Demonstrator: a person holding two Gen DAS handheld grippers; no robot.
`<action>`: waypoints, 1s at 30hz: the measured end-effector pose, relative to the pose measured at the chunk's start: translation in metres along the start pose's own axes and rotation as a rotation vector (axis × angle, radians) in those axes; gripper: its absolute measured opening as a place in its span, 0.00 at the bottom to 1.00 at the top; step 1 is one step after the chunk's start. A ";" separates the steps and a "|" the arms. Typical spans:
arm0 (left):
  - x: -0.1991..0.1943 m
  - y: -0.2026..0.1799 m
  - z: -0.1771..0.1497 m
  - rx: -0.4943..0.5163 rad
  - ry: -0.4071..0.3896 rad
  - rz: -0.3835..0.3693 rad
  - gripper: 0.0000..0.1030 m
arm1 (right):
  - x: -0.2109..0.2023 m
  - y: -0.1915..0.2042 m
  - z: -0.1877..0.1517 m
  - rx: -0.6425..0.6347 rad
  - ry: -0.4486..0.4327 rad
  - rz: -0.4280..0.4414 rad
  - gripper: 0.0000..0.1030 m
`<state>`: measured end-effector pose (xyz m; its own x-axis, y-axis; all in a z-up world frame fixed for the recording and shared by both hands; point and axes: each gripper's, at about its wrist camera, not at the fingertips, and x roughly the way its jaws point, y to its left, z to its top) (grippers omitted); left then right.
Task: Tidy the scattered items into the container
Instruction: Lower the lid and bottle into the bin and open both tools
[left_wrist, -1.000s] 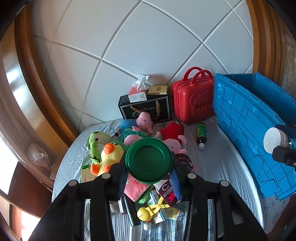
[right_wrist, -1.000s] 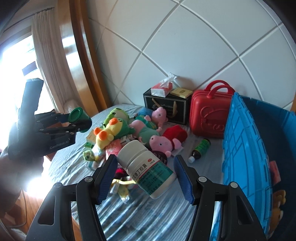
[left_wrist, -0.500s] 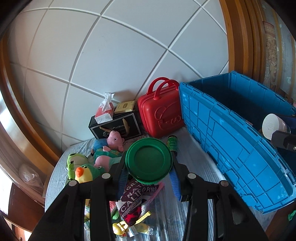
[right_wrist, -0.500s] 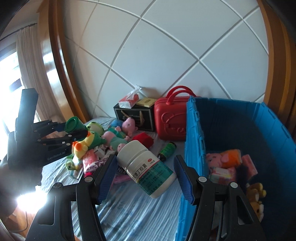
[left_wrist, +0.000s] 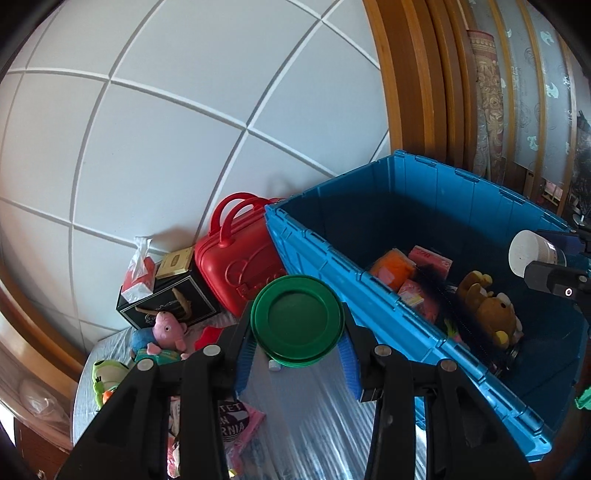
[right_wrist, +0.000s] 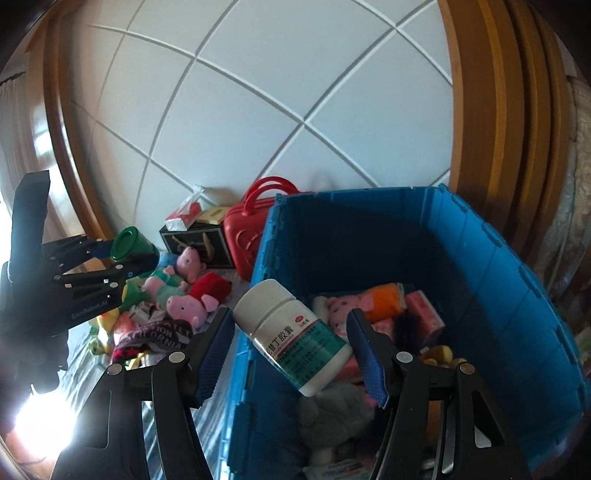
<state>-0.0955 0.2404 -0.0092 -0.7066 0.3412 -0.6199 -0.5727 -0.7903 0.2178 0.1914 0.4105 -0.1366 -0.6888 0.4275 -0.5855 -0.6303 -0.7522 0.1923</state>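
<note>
1. Left gripper (left_wrist: 297, 341) clamped on green container (left_wrist: 297, 320), held just outside blue crate (left_wrist: 373, 295) near wall.
2. Right gripper (right_wrist: 291, 345) grips white medicine bottle (right_wrist: 291, 334), tilted, cap up-left, over crate's near-left corner.
3. Inside crate: brown bear plush (left_wrist: 487, 306), orange toy (left_wrist: 392, 267), pink packs.
4. Left of crate: red case (left_wrist: 236, 266), black gift bag (left_wrist: 168, 304), pink pig plush (left_wrist: 166, 328) w/ other toys on bed.

The blue crate (left_wrist: 332, 258) looks like hard ribbed plastic with a dull sheen, and the red case (left_wrist: 236, 266) beside it is glossier moulded plastic. The green lid (left_wrist: 297, 321) is smooth plastic; the white bottle (right_wrist: 291, 332) carries a shiny paper label. Soft plush – the pink pig toy (right_wrist: 188, 308) – lies on striped, wrinkled cloth (left_wrist: 314, 424).
</note>
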 end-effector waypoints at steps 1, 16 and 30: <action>0.002 -0.007 0.005 0.010 -0.003 -0.011 0.39 | -0.002 -0.007 -0.001 0.011 -0.001 -0.011 0.61; 0.019 -0.105 0.059 0.131 -0.057 -0.157 0.39 | -0.028 -0.085 -0.015 0.131 -0.001 -0.157 0.61; 0.025 -0.127 0.077 0.089 -0.064 -0.197 1.00 | -0.039 -0.111 -0.020 0.176 -0.011 -0.251 0.91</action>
<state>-0.0723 0.3887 0.0059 -0.6007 0.5181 -0.6089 -0.7345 -0.6584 0.1643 0.2955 0.4675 -0.1509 -0.5070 0.5949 -0.6237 -0.8329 -0.5244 0.1769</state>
